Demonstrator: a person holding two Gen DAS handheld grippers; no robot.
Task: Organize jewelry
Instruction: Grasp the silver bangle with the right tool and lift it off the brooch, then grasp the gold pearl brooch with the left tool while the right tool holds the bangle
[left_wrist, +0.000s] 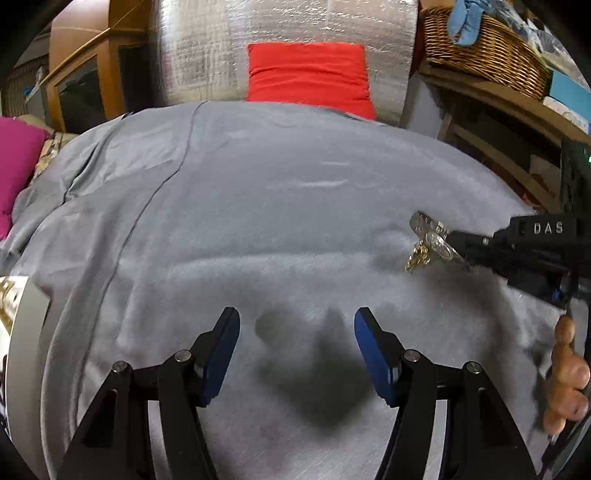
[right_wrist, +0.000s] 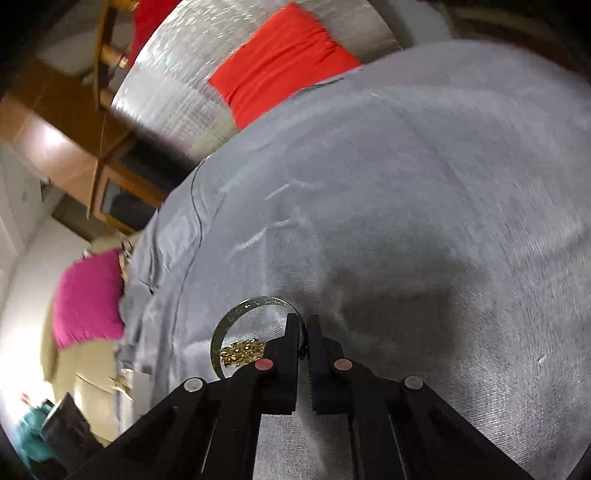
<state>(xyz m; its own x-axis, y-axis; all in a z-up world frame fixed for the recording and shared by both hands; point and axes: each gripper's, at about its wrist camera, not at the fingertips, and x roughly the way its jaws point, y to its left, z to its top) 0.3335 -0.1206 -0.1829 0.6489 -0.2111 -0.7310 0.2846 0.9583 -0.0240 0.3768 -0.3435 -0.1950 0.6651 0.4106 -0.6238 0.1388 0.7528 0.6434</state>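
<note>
A silver bangle (right_wrist: 255, 304) with a small gold chain piece (right_wrist: 242, 350) hanging from it is pinched at its rim by my right gripper (right_wrist: 303, 321), whose jaws are shut on it. In the left wrist view the same bangle (left_wrist: 430, 229) and gold chain piece (left_wrist: 417, 256) sit at the tip of the right gripper (left_wrist: 452, 242), just over the grey cloth (left_wrist: 258, 203) at the right. My left gripper (left_wrist: 297, 317) hovers open above the cloth with nothing between its blue pads (left_wrist: 221, 354).
A red cushion (left_wrist: 310, 74) leans on a silver quilted backing behind the cloth. A wicker basket (left_wrist: 480, 55) sits on a wooden shelf at the right, a pink cushion (left_wrist: 18, 166) at the left. A white object (left_wrist: 26, 332) pokes in at the left edge. A hand (left_wrist: 569, 376) holds the right gripper.
</note>
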